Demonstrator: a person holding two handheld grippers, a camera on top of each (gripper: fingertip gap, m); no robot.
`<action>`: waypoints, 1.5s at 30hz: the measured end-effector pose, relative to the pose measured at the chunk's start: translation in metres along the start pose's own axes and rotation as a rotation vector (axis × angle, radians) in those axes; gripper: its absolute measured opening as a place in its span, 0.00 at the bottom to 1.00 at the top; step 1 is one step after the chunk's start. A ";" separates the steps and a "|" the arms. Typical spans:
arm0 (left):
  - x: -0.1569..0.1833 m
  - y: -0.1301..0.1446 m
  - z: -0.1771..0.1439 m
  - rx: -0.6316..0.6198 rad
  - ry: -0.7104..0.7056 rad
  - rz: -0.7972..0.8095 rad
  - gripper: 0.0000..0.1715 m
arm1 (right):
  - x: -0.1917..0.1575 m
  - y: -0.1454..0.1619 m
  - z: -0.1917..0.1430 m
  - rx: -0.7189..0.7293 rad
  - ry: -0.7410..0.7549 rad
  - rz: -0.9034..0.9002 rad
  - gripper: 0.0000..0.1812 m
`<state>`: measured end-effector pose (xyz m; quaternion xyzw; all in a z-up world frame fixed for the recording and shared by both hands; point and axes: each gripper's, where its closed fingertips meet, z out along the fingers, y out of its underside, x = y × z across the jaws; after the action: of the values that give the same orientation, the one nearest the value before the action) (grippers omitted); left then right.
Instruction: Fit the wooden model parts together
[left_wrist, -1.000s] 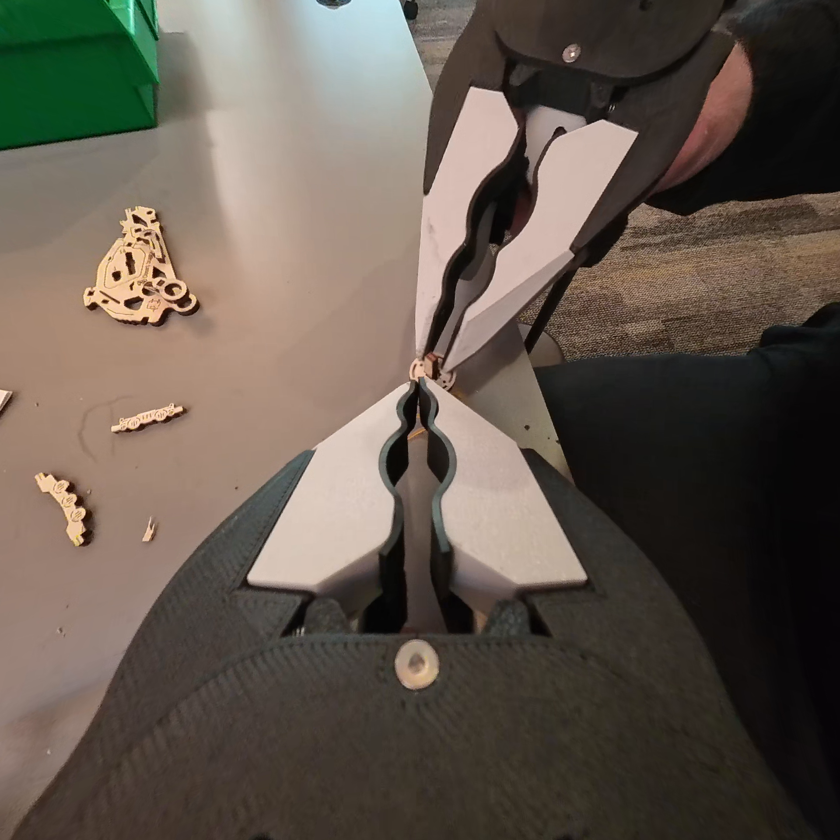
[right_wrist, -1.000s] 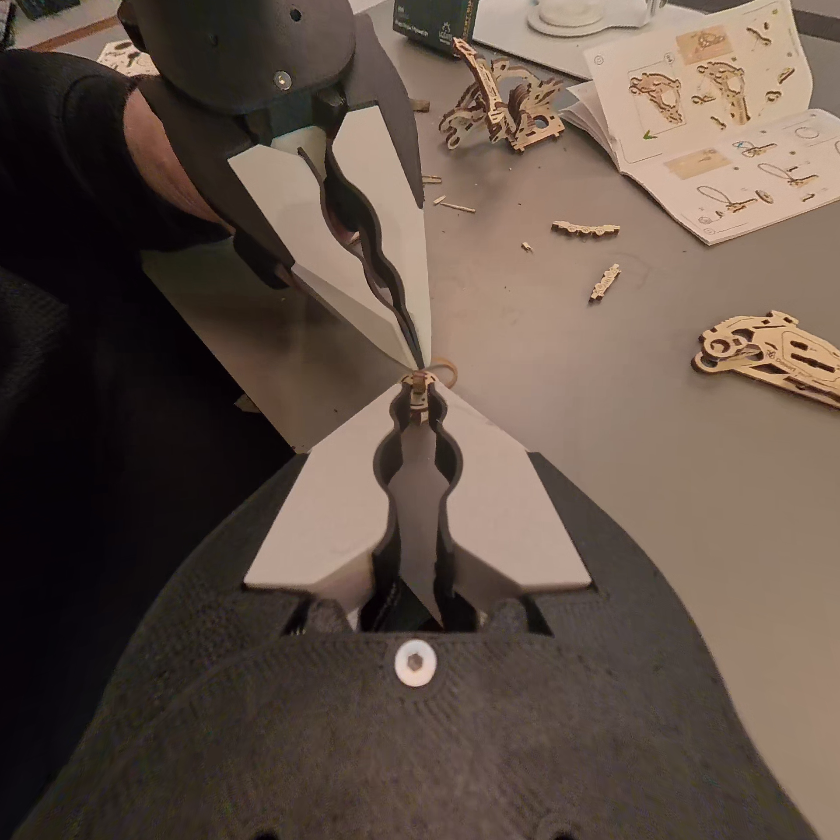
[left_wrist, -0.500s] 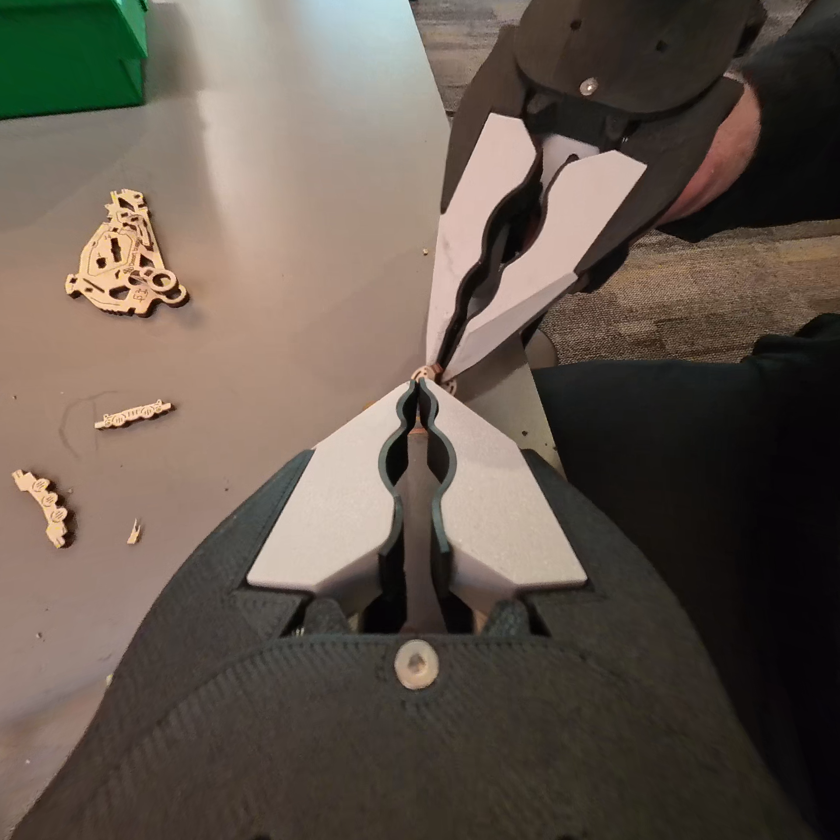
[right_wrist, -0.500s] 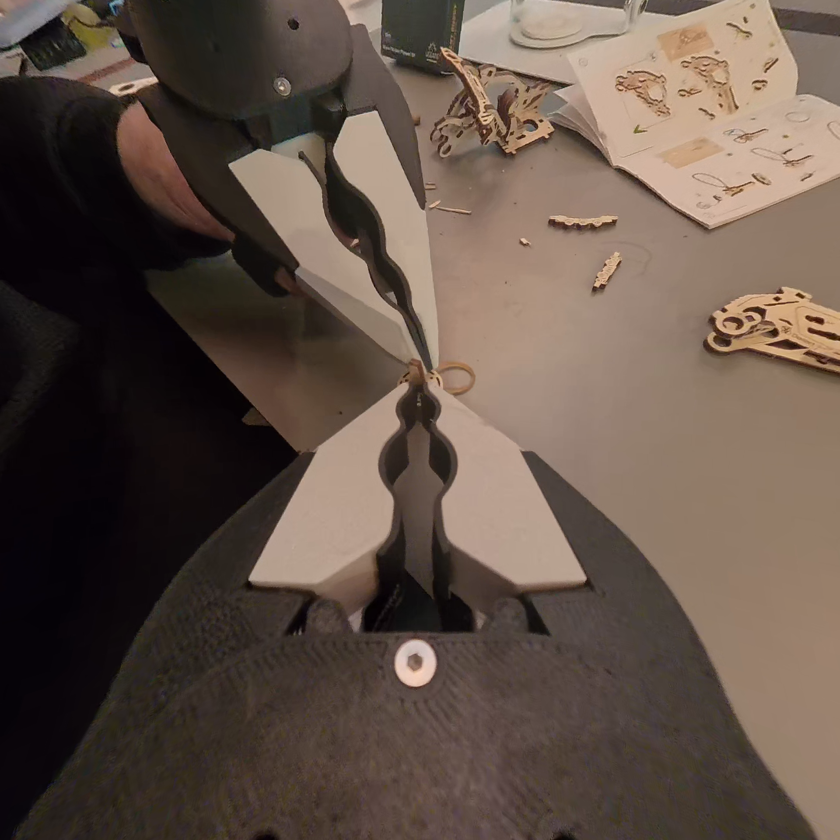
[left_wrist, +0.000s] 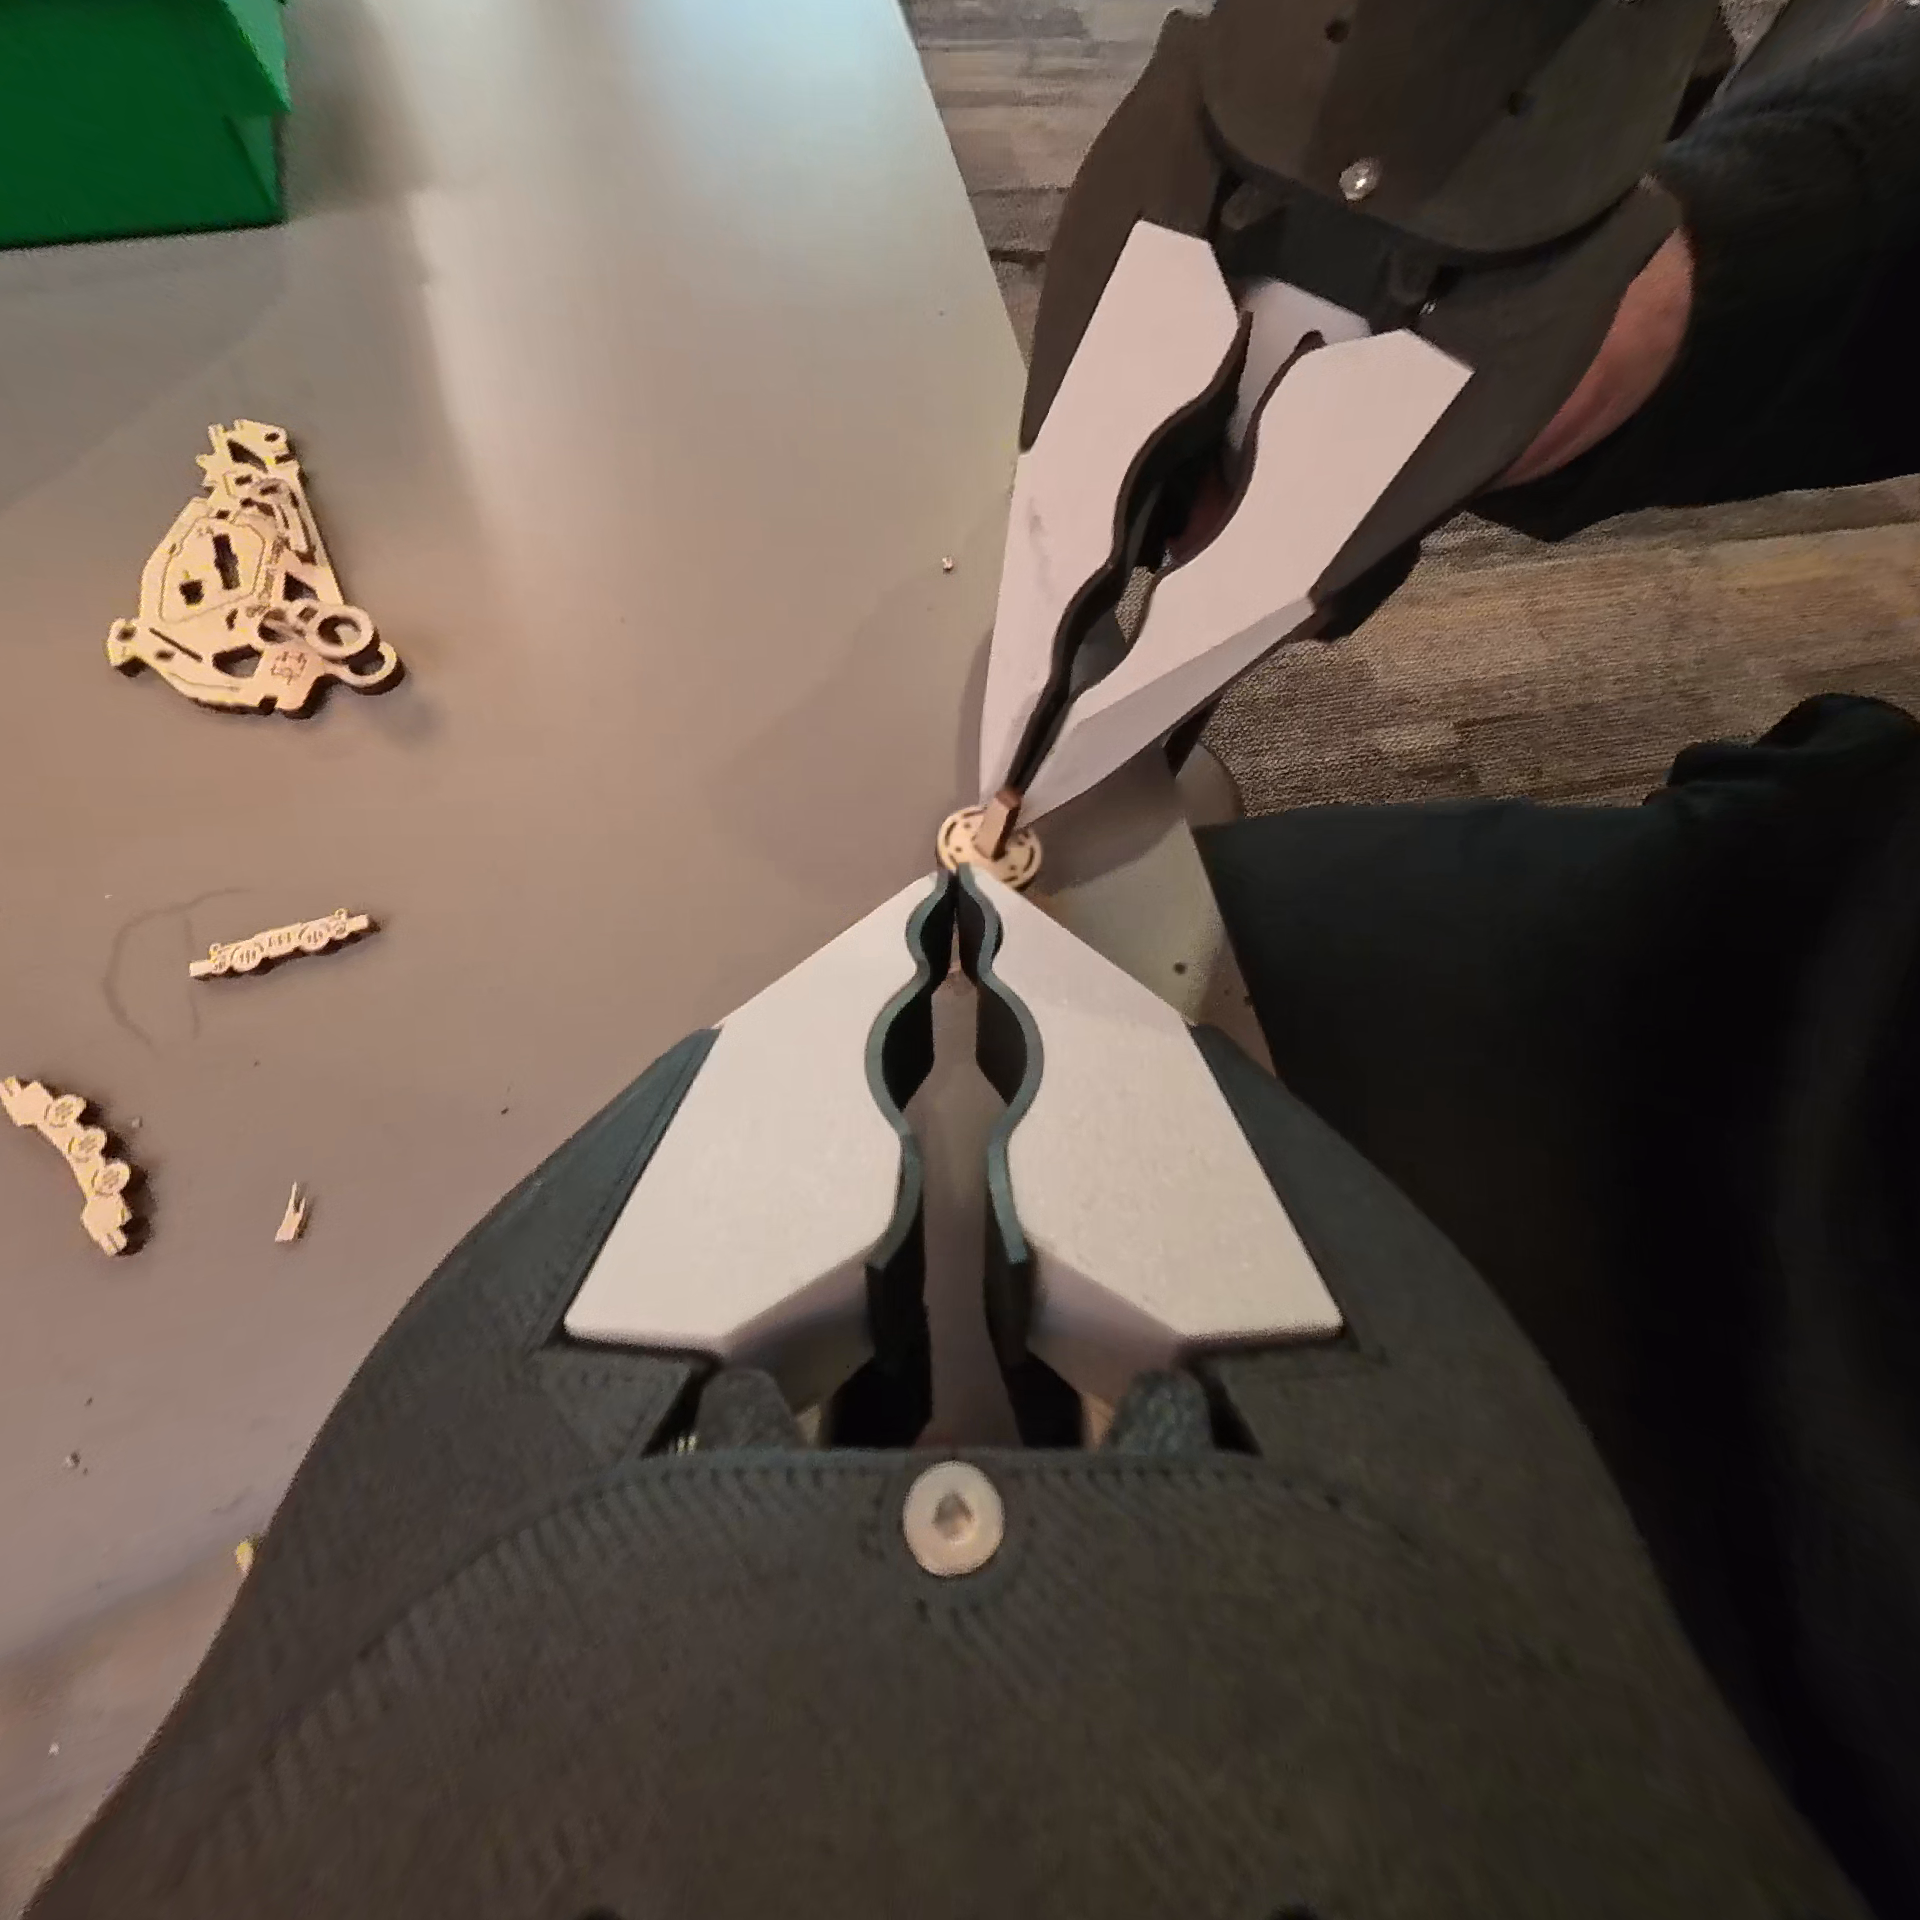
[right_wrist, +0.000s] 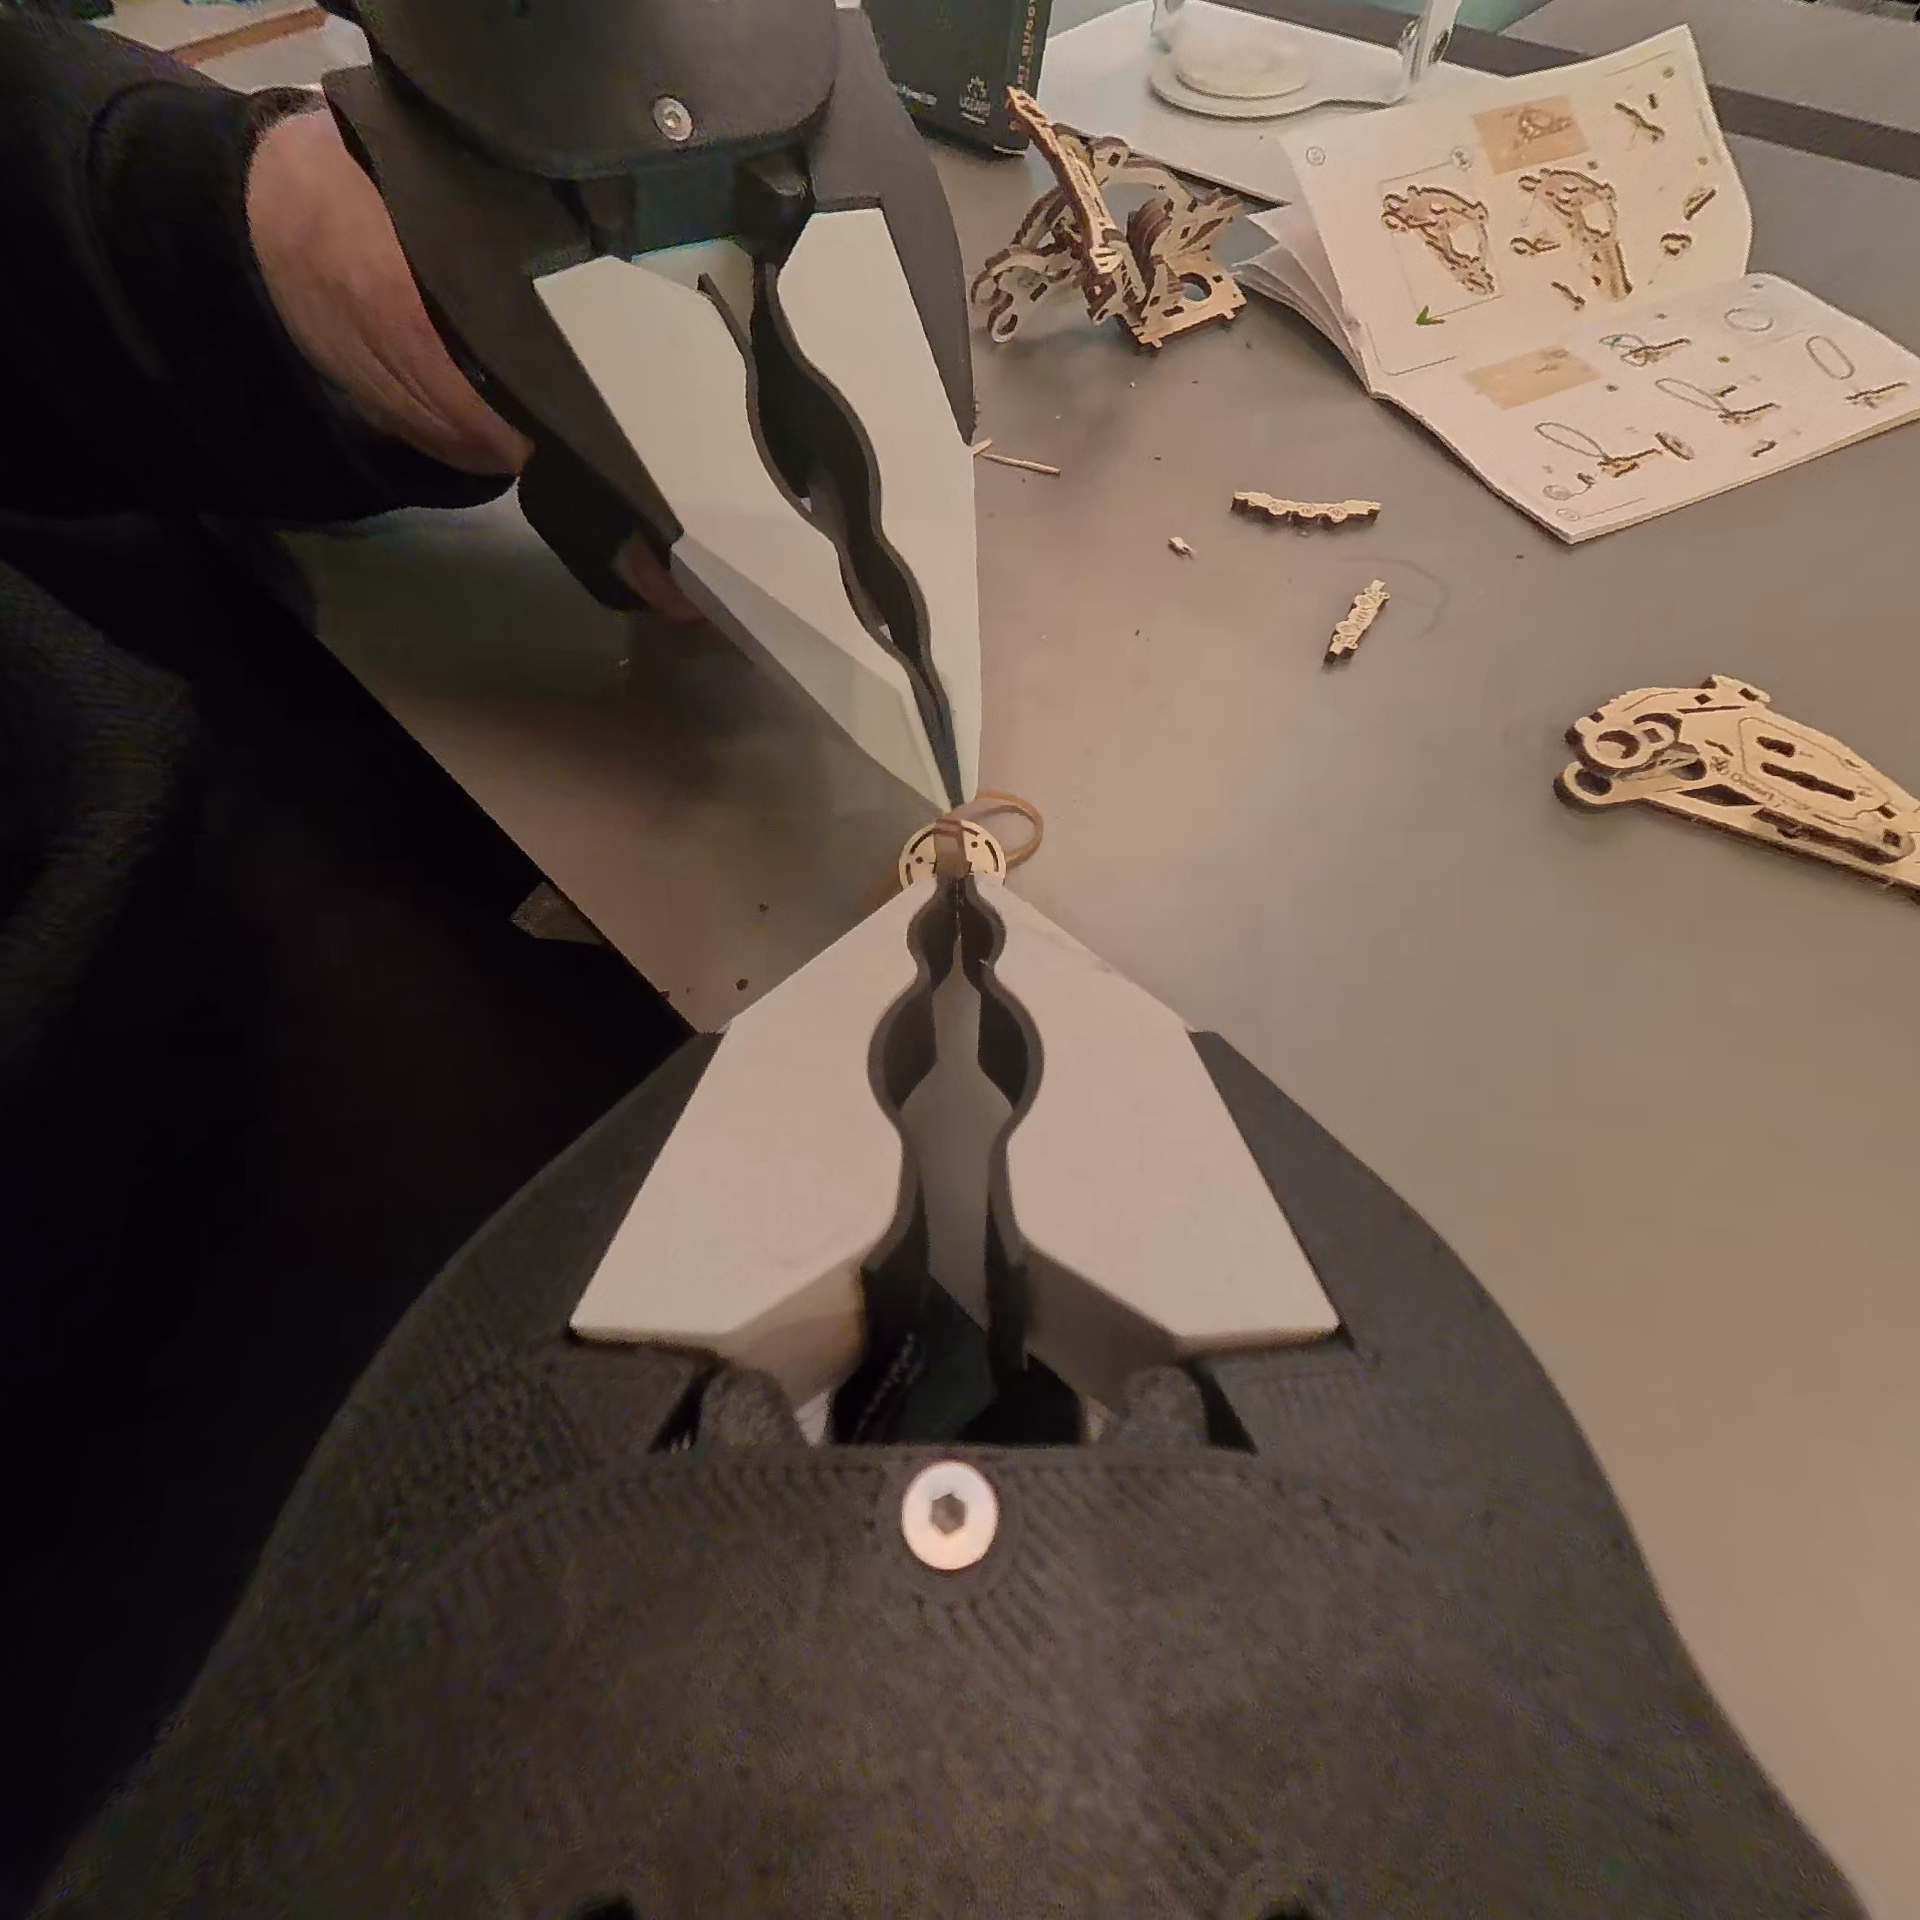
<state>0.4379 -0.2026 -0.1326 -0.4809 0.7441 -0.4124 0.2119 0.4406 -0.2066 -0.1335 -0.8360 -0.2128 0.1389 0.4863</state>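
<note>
Both grey-fingered grippers meet tip to tip above the near edge of the grey table. In the left wrist view, the left gripper has its jaws pressed together just under a small round pale wooden disc; whether it pinches the disc's rim or the thin tan rubber-band loop behind it, I cannot tell. The right gripper is clamped on a short brown wooden peg that stands in the disc's centre.

To seat the peg well, I would keep it square to the disc face and push straight along its axis, with the left side bracing and not twisting. Both parts are tiny and light, so a skewed push could likely snap the peg or flick the disc off the edge.
</note>
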 end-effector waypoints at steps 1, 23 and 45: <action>0.001 -0.002 0.000 0.008 0.001 0.002 0.00 | 0.000 0.000 0.000 -0.002 0.003 -0.005 0.00; 0.000 0.000 0.003 0.006 0.021 -0.060 0.00 | -0.001 -0.002 0.002 0.026 -0.079 0.175 0.00; 0.001 0.000 0.003 0.011 0.017 -0.068 0.00 | -0.002 0.001 -0.004 0.052 -0.057 0.093 0.00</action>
<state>0.4394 -0.2044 -0.1346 -0.5011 0.7270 -0.4275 0.1939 0.4407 -0.2113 -0.1325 -0.8279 -0.1840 0.1904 0.4945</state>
